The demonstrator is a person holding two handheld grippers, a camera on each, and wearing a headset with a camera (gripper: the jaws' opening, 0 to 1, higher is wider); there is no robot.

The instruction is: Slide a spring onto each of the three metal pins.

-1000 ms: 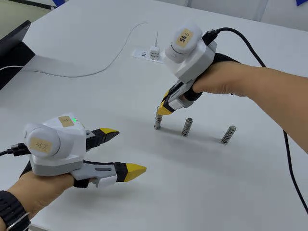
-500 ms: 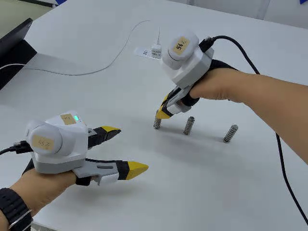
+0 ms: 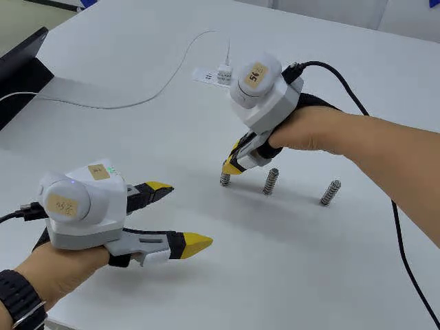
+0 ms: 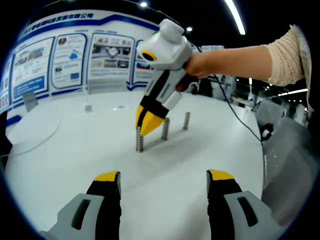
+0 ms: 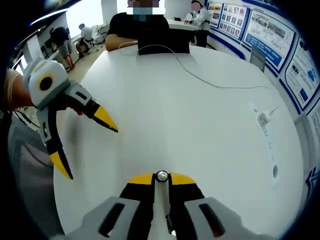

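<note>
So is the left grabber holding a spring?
No, the left gripper has its jaws wide apart with nothing between them.

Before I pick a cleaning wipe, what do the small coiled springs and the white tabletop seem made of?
The small grey coiled springs: probably bare steel wire, dull silver with faint glints along the coils. The white tabletop: smooth, matte to slightly glossy, perhaps laminate or painted board; soft shadows, no grain, core not visible.
</note>
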